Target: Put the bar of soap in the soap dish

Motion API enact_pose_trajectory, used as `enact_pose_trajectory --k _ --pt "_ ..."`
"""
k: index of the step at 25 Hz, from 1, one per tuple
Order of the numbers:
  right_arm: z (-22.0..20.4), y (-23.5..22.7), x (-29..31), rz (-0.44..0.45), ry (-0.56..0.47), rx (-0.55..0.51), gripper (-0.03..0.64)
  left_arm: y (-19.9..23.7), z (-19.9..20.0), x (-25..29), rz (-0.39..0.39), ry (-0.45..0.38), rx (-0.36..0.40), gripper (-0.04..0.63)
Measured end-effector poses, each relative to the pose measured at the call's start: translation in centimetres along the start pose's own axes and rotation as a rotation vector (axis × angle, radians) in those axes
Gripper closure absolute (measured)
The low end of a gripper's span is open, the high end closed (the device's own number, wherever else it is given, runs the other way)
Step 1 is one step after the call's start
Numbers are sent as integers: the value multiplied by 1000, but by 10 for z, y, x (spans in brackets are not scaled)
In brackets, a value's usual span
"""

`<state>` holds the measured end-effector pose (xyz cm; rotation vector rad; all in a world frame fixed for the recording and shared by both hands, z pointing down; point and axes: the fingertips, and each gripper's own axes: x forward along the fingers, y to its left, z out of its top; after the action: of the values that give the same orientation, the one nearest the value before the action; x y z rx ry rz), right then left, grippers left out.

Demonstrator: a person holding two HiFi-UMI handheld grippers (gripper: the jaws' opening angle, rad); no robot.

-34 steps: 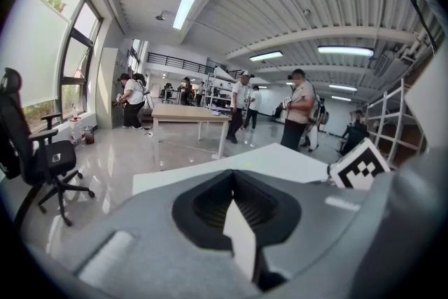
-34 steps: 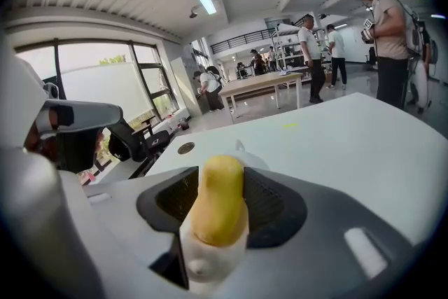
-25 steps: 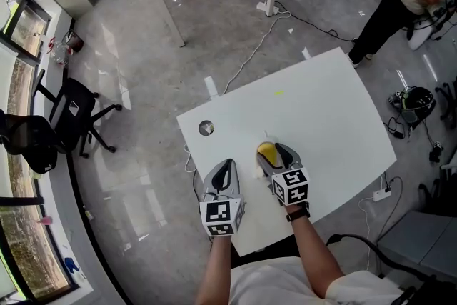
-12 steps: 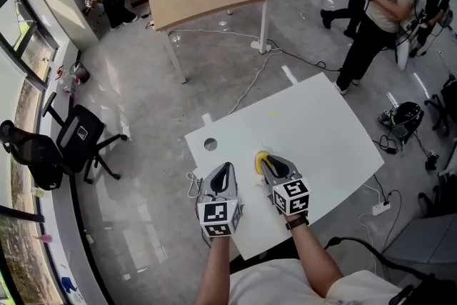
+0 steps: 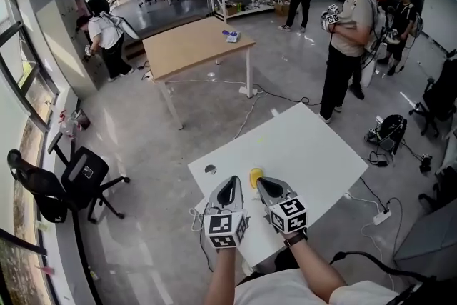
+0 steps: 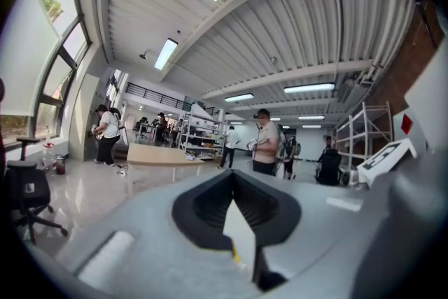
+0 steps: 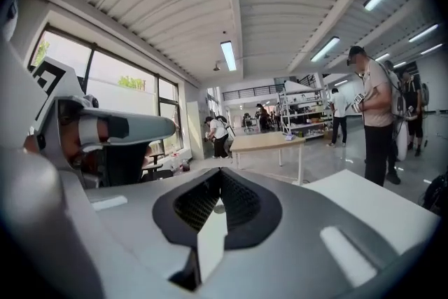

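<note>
I hold my left tool (image 5: 230,183) and my right tool (image 5: 265,186) side by side. They point level toward 12 o'clock, out over the near edge of the white worktop (image 5: 314,153). Both are pressed together with nothing between the pads. Each tool's own view shows only its tips meeting, with a sliver of white worktop below them. Since neither carries anything, I judge the placing is either done or not in hand right now. Held up like this, the tools cannot knock what lies on the surface.

The task's thing shows as a yellow piece (image 5: 255,177) on the worktop. It lies just past my right tool's tip at about 11 o'clock, and at 2 o'clock from my left. I take it for the bar of soap resting in the soap dish, but it is too small to tell one from the other. A cable hole (image 5: 210,169) sits at 9 o'clock of it, apart.
</note>
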<state>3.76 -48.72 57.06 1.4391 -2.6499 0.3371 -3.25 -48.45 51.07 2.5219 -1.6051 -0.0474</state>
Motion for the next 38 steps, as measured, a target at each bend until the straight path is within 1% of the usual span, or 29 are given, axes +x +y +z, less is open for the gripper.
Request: enact_pose_trajectory --k 2,5,8,10,12,15,17,19,21,22,24,25,27,32,35,38 --pt "29 6 -14 18 -69 -25 606 -14 15 -4 -6 -39 1 597" --pt "66 6 -44 19 -161 -50 606 -40 31 -16 -19 -58 6 597" --pt "86 3 -74 8 -214 -52 606 -52 34 -34 10 -76 23 597" --pt "89 5 -98 8 -233 -54 606 -62 33 -47 37 -84 30 597" --pt "84 6 -129 4 -240 -51 606 -80 28 -61 53 -88 37 597" --pt "61 2 -183 -10 -224 -25 606 -129 17 -83 42 -73 27 597" --pt "38 -4 -221 -33 -209 6 606 -164 1 -102 37 -62 31 597" --pt "15 -9 -254 -62 -193 38 606 -193 -20 -123 37 -47 54 597" --pt "-6 -11 -280 -85 -167 68 606 -215 -49 -142 27 3 67 597" --pt "-14 -11 -290 -91 -148 78 606 -226 -61 -149 20 35 60 597" --pt "-24 -8 -308 -92 -116 88 606 -240 -74 -162 15 81 39 597" --pt "-24 -6 -315 -91 -109 87 606 -243 -75 -166 17 87 38 597" --pt "-15 -2 -325 -90 -120 72 606 -244 -63 -170 22 66 52 597" --pt "30 12 -336 -115 -208 6 606 -232 -17 -177 10 -35 118 597" --pt "56 33 -331 -116 -261 -16 606 -218 14 -190 3 -83 154 597" --pt "71 56 -327 -102 -298 -28 606 -210 43 -206 1 -111 165 597"
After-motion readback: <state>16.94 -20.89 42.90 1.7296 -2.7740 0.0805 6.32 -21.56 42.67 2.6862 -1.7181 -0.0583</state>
